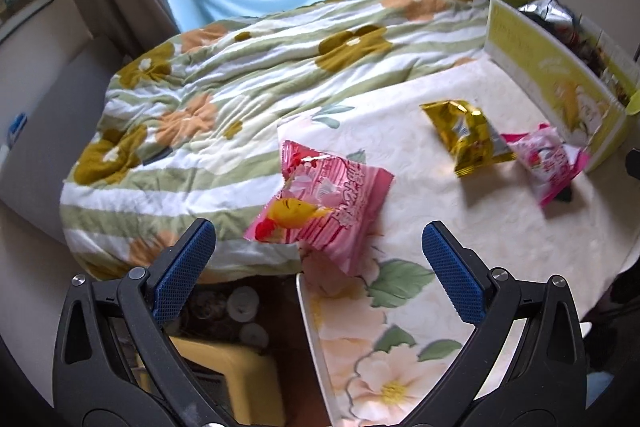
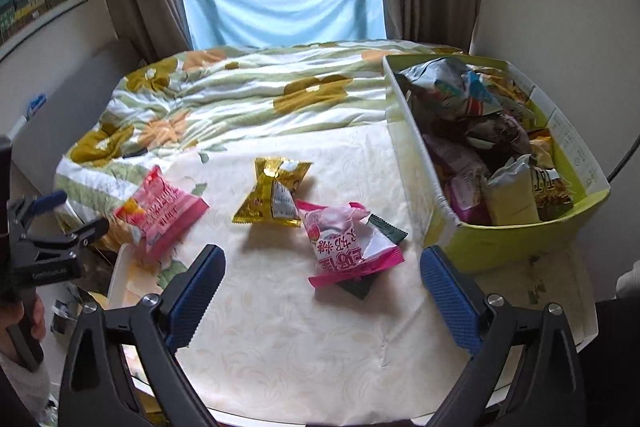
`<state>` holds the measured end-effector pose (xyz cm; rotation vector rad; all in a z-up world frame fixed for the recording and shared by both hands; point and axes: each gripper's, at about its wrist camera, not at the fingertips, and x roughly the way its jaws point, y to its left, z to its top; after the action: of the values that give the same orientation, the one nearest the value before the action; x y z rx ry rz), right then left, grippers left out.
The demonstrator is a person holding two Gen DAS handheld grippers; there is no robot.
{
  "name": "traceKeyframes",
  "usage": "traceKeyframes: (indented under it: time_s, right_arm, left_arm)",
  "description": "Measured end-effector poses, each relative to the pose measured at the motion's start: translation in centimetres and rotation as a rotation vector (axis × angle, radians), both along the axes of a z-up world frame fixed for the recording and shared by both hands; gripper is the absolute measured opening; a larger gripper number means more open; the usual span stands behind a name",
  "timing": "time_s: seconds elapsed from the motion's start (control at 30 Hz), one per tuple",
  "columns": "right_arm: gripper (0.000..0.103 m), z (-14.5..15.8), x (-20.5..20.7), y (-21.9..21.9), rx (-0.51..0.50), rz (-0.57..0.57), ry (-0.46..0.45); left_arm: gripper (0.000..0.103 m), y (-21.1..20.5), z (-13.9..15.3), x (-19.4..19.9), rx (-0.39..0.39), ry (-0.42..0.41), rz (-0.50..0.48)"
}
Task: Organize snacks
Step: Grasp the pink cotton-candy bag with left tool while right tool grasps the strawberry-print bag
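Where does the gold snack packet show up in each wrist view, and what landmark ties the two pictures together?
Left wrist view: the gold snack packet lies right of centre, on the table, beside a pink-and-white packet.
Right wrist view: the gold snack packet lies at centre, just up-left of that same pink-and-white packet.
Shared landmark: the yellow-green snack box, right of the packet in both.

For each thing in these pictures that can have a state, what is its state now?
left gripper: open, holding nothing.
right gripper: open, holding nothing.
pink packet at the table edge: sealed, lying flat, overhanging the edge.
gold packet: sealed, lying on the table.
pink-and-white packet: sealed, lying on a dark green packet.
green box: open, filled with snacks.
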<state>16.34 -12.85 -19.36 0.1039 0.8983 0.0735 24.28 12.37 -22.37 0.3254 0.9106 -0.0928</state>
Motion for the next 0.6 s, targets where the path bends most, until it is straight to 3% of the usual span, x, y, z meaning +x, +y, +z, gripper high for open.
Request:
traceKeyframes:
  time_s: [0.13, 0.37, 0.6]
  right_arm:
    - [0.097, -1.9, 1.3, 1.2, -0.064, 0.047, 0.012]
    - [0.097, -4.6, 3.9, 1.7, -0.083, 0.056, 0.048]
    - [0.097, -6.7, 5.8, 2.3, -0.146, 0.081, 0.070]
  left_arm:
    - [0.102, -0.1, -2.4, 3.1, 0.064, 0.043, -0.025]
    - [0.102, 0.2, -6.5, 8.6, 0.008, 0.177, -0.051]
    - [0.102, -0.9, -9.4, 10.4, 0.019, 0.259, -0.079]
